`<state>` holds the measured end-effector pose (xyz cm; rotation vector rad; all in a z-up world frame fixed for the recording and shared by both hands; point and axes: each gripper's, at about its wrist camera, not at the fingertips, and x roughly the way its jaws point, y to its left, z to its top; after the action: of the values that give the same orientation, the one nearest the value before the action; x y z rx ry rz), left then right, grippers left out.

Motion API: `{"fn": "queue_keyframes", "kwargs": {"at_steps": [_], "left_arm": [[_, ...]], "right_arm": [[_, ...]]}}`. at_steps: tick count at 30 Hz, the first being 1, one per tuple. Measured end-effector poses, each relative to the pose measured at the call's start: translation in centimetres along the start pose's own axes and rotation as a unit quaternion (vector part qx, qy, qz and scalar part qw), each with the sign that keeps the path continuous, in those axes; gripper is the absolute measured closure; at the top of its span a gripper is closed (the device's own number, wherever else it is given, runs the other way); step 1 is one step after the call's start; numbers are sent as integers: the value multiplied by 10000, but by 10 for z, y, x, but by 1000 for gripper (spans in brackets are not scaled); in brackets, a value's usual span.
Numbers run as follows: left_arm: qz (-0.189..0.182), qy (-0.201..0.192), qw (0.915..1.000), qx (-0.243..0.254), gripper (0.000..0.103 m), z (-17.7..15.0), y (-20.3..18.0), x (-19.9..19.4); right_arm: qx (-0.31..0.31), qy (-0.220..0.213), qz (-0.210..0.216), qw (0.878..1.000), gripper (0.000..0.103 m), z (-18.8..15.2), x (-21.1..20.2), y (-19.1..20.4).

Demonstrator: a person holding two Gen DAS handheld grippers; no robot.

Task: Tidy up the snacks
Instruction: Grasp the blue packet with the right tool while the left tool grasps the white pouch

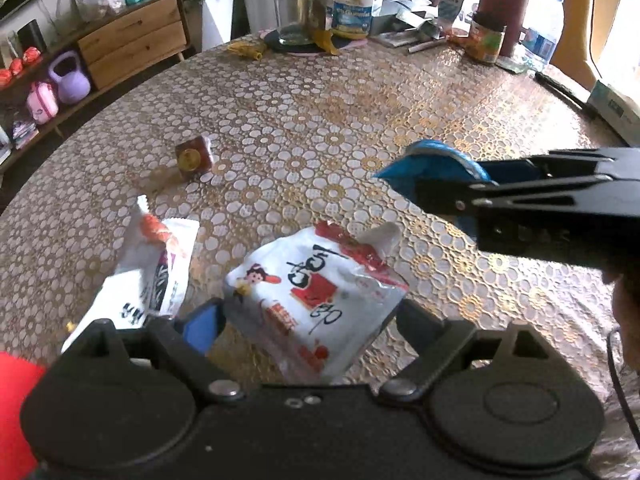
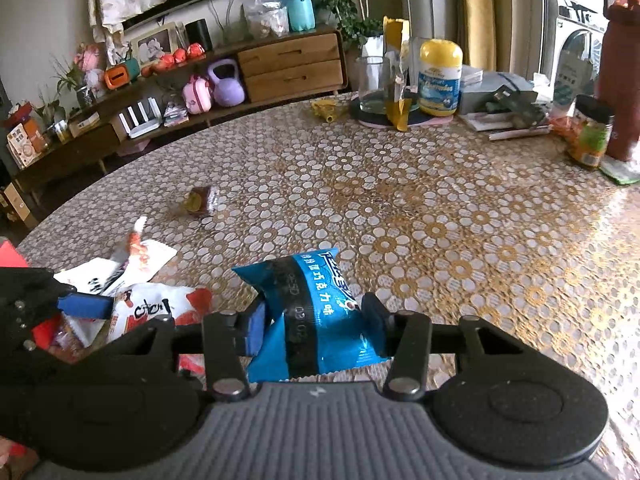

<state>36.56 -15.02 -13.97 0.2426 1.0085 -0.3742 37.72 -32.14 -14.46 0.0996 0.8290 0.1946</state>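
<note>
The right gripper (image 2: 316,320) pinches a glossy blue plastic snack packet with white lettering (image 2: 308,312); its blue-padded fingers (image 2: 253,332) press into both sides of the crinkled wrapper, which is lifted clear of the round table covered in a gold-and-white floral lace cloth (image 2: 440,220). In the left wrist view the same packet (image 1: 432,164) sits at about 3 o'clock, clamped at the tip of the right gripper (image 1: 416,178), which reaches in from the right edge.

The left gripper (image 1: 308,320) stands spread wide. A white foil snack bag printed with a red cartoon figure and red panels (image 1: 316,288) lies between its jaws, resting on the cloth, and neither pad is seen pressing on it. At about 9 o'clock from that bag lies a white snack wrapper with an orange-red picture and black lettering (image 1: 160,260), partly overlapping another white packet beneath it.

Farther out, at about 11 o'clock in the left view, a small dark red wrapped sweet with a gold round seal (image 1: 194,158) sits alone on the cloth, well apart from the bags. At 12 o'clock, on the far rim of the table, stand a yellow-capped supplement bottle with a blue label (image 1: 354,8) and a clear drinking glass (image 2: 374,84).
</note>
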Motion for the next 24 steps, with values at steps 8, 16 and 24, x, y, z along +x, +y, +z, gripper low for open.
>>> {"fn": "queue_keyframes", "kwargs": {"at_steps": [8, 16, 24], "left_arm": [[7, -214, 9994, -270, 12, -12, -2, -49], [111, -468, 9979, -424, 12, -37, -3, -112], [220, -718, 9944, -745, 12, -62, 8, -173]], "right_arm": [[-40, -156, 81, 9998, 55, -8, -59, 13], [-201, -339, 200, 9990, 55, -19, -123, 38], [-349, -486, 334, 9976, 55, -26, -174, 67]]}}
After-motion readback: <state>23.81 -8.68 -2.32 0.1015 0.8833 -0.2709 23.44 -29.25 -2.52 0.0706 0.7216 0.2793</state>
